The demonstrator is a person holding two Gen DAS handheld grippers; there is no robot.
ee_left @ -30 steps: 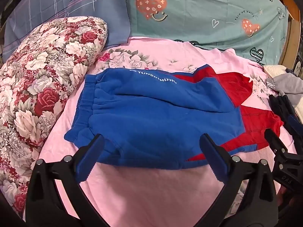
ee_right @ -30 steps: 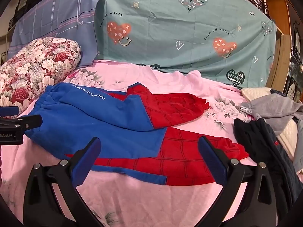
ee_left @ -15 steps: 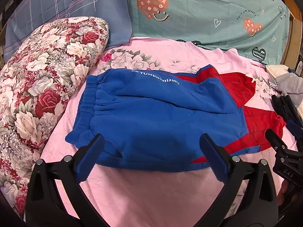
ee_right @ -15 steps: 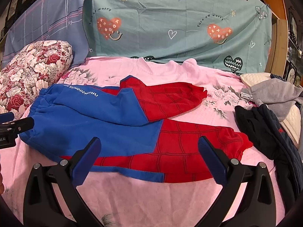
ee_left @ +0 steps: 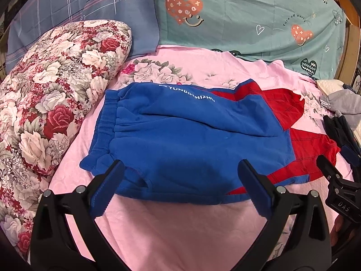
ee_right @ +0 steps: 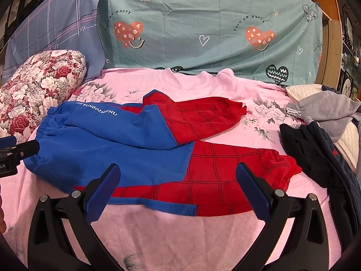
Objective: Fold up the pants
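Observation:
Blue and red pants (ee_left: 191, 140) (ee_right: 140, 144) lie flat on the pink bed sheet (ee_left: 180, 232) (ee_right: 191, 237), waistband to the left and red web-patterned legs to the right. My left gripper (ee_left: 181, 171) hovers open just before the near edge of the blue part, holding nothing. My right gripper (ee_right: 178, 176) stands open over the near leg, where blue meets red, also empty. The right gripper's tip (ee_left: 331, 176) shows at the right edge of the left wrist view, and the left gripper's tip (ee_right: 20, 150) at the left edge of the right wrist view.
A rose-patterned pillow (ee_left: 49, 103) (ee_right: 38, 88) lies at the left. Teal heart-print cloth (ee_right: 214, 29) and a blue-grey checked cloth (ee_left: 79, 6) hang behind. Dark clothes (ee_right: 320, 158) and a grey garment (ee_right: 327, 108) are piled at the right.
Both grippers have drawn slightly back and shifted, so the pants appear a little lower and farther in view. The pants have not moved. Both grippers stayed open.

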